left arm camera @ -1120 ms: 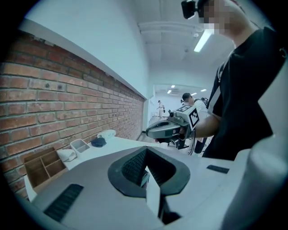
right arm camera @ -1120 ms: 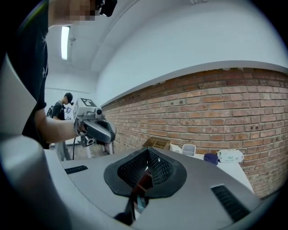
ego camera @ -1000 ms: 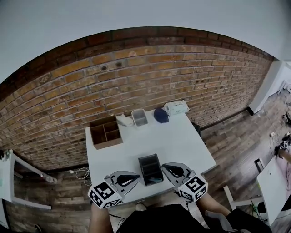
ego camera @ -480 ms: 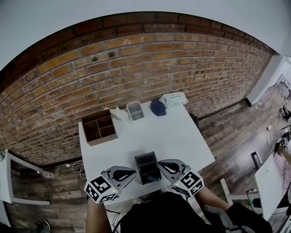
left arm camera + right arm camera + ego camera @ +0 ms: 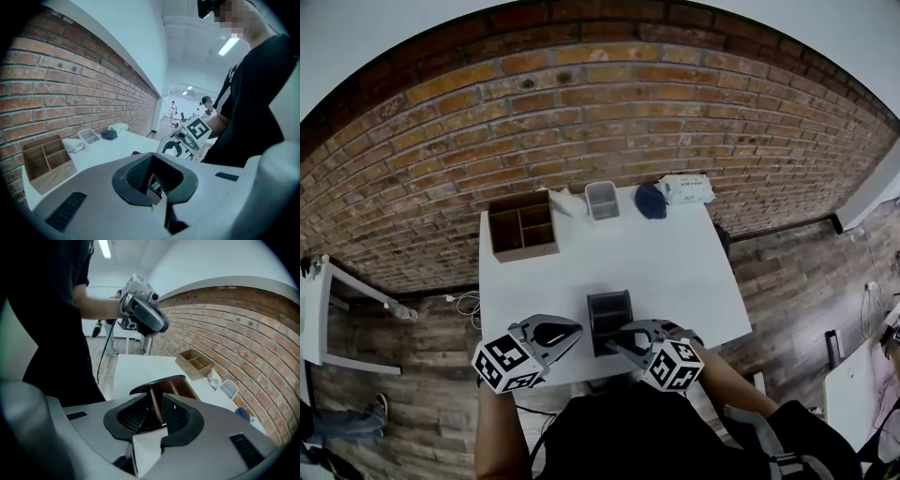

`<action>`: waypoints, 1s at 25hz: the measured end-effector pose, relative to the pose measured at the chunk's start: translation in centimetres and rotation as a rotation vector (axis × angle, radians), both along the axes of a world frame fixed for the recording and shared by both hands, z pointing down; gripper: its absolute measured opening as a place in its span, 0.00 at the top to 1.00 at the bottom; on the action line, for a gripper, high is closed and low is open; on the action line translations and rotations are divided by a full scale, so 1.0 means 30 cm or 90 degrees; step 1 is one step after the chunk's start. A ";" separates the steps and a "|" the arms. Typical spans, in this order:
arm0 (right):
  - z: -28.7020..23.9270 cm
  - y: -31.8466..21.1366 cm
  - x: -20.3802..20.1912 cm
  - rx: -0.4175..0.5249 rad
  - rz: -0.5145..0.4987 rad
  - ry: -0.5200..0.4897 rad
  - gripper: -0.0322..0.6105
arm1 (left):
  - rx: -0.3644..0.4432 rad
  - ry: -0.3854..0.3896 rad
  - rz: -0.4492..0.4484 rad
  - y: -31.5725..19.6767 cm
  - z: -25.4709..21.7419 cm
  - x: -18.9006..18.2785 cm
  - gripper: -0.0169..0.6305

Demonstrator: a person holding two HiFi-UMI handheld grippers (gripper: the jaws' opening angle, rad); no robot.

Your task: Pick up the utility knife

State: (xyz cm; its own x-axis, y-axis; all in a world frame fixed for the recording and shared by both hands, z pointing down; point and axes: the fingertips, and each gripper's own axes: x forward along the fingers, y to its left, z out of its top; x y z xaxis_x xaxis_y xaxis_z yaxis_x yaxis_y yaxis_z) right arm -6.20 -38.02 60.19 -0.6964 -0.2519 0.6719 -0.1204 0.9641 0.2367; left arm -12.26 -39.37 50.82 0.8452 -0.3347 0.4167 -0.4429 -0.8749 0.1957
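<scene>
A black divided organizer (image 5: 608, 317) stands near the front edge of the white table (image 5: 675, 272). My right gripper (image 5: 622, 339) has its tips at the organizer's front right corner, tilted down. In the right gripper view its jaws (image 5: 157, 416) are opening, with only the organizer's (image 5: 161, 383) inner divider showing beyond the gap and nothing held. To the organizer's left my left gripper (image 5: 571, 330) hovers over the table edge; in its own view its jaws (image 5: 157, 183) are shut and empty. I cannot make out the utility knife in any view.
At the table's back stand a wooden compartment box (image 5: 523, 226), a clear plastic tub (image 5: 602, 199), a dark blue cap (image 5: 651, 200) and a pack of wipes (image 5: 686, 189). A brick wall runs behind. The person's body is close against the front edge.
My right gripper has dropped and swung left onto the organizer's corner, rolling as it went, and its jaws have parted. The left gripper has stayed nearly still.
</scene>
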 end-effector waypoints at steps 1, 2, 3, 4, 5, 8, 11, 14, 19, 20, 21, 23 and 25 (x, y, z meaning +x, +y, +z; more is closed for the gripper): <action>0.017 0.016 -0.007 -0.003 -0.025 0.017 0.82 | -0.002 -0.001 -0.001 0.006 0.000 -0.002 0.99; 0.030 0.030 -0.012 -0.008 -0.049 0.030 0.81 | -0.005 -0.003 -0.002 0.012 0.001 -0.003 0.99; 0.040 0.044 -0.015 -0.013 -0.072 0.042 0.80 | -0.007 -0.007 -0.003 0.017 0.003 -0.004 0.99; 0.049 0.057 -0.016 -0.017 -0.096 0.056 0.79 | -0.010 -0.010 -0.003 0.022 0.006 -0.005 0.99; 0.060 0.070 -0.015 -0.018 -0.118 0.071 0.78 | -0.012 -0.013 -0.002 0.027 0.010 -0.006 0.99; 0.101 0.100 -0.002 -0.026 -0.159 0.118 0.78 | -0.019 -0.015 0.003 0.041 0.023 -0.001 0.99; 0.137 0.117 0.011 -0.053 -0.161 0.143 0.78 | -0.024 -0.017 0.012 0.046 0.032 0.009 0.99; 0.169 0.115 0.019 -0.050 -0.149 0.161 0.78 | -0.029 -0.007 0.020 0.046 0.029 0.013 0.99; 0.206 0.109 0.033 -0.006 -0.144 0.190 0.78 | -0.031 0.012 0.030 0.039 0.013 0.015 0.99; 0.208 0.108 0.033 0.004 -0.146 0.192 0.79 | -0.032 0.014 0.034 0.038 0.012 0.018 0.99; 0.211 0.108 0.033 0.015 -0.150 0.194 0.79 | -0.033 0.019 0.039 0.038 0.010 0.024 0.99; 0.216 0.107 0.035 0.031 -0.156 0.200 0.80 | -0.036 0.027 0.050 0.039 0.006 0.038 0.99; 0.210 0.105 0.035 0.038 -0.154 0.207 0.80 | -0.038 0.028 0.061 0.043 0.007 0.051 0.99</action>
